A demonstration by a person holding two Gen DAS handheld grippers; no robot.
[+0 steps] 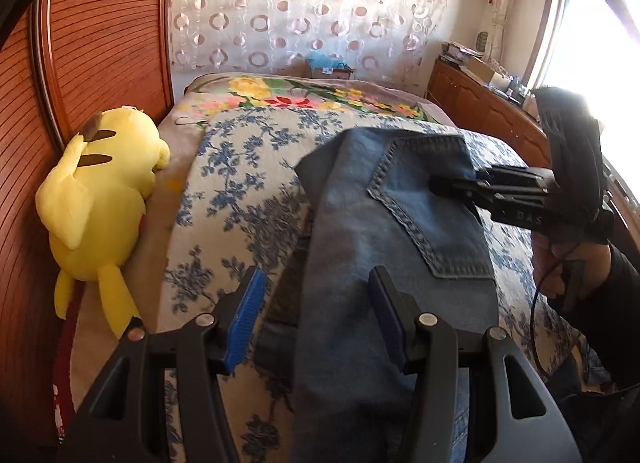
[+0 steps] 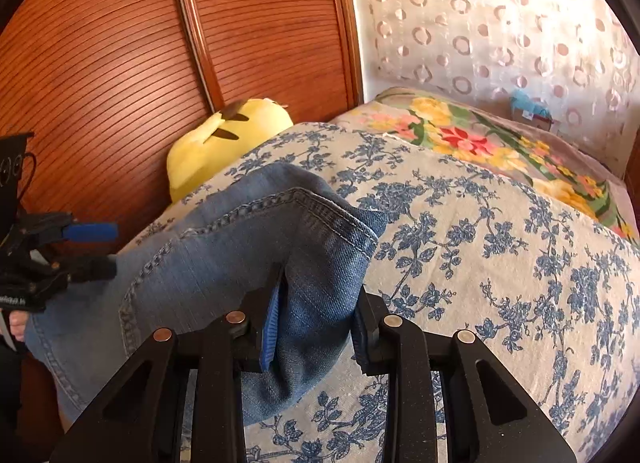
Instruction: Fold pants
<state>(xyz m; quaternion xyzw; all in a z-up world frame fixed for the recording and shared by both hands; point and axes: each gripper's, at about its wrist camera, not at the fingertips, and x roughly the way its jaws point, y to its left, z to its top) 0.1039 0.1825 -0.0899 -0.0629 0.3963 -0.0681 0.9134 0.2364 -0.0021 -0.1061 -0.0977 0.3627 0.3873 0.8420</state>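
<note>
Yellow plush toy [image 1: 100, 199] lies at left against wooden headboard [image 1: 100, 43]. Left gripper [image 1: 316, 315], jaws spread, straddles denim without pinching. Jeans [image 1: 384, 231] bunched, lifted over floral bedspread [image 1: 240, 199]; fold appears barely begun, laying flat and doubling left. Right gripper [image 2: 316, 313] pinches denim wad. No containers visible on bed.

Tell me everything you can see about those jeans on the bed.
The jeans are faded blue denim with pale stitching and a back pocket facing up. They lie bunched and partly lifted over the blue-flowered bedspread. The right claw pinches a thick fold of them; the left claw stands open around another part, its pads not pressing.
</note>
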